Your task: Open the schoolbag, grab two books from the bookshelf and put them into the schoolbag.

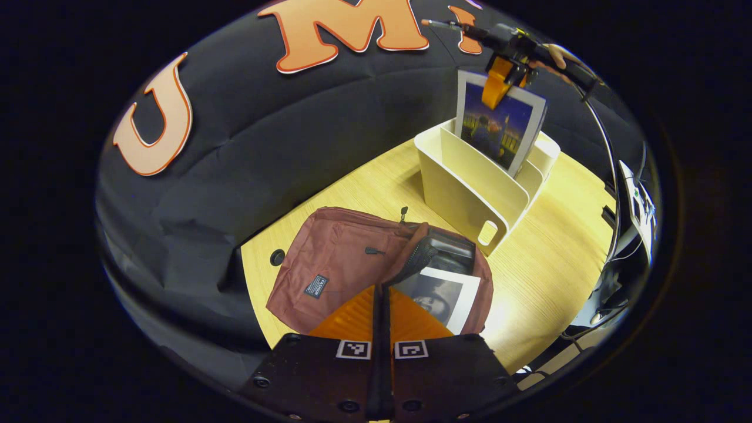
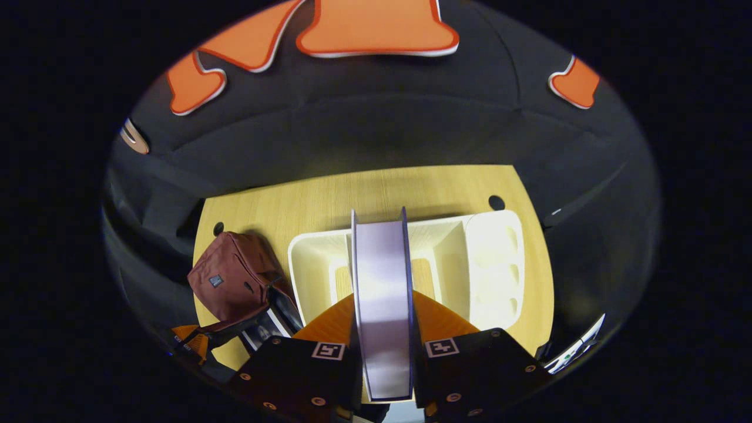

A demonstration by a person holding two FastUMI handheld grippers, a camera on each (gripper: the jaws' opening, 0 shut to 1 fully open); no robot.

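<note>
- Closest to us in the left gripper view, our left tool [image 1: 380, 305] has its two fingers pressed together with no gap and nothing between them, poised just above the open mouth of the maroon fabric schoolbag [image 1: 335, 258].
- We see the schoolbag lying on the pale wood-grain worktop [image 1: 546, 258], its flap folded back; a white-bordered book with a greyscale portrait cover [image 1: 443, 296] sits partly inside the opening.
- Beside the bag on the worktop stands the cream plastic bookshelf with upright dividers and a cut-out handle [image 1: 470, 194].
- Farther off in that view, our right tool [image 1: 499, 88] grips the top edge of a thin book with a white border and a dark blue illustrated cover [image 1: 499, 126]; the book is upright and raised, its lower edge still within the bookshelf's dividers.
- In the right gripper view, our right tool [image 2: 383, 346] is clamped on that same book [image 2: 382, 294], seen edge-on between the two fingers, which press on its two faces.
- Below the book we see the bookshelf [image 2: 487, 264] from above, with its compartments open to us.
- At the left of this view, the schoolbag [image 2: 232, 276] rests on the worktop [image 2: 364, 194] just beside the bookshelf.
</note>
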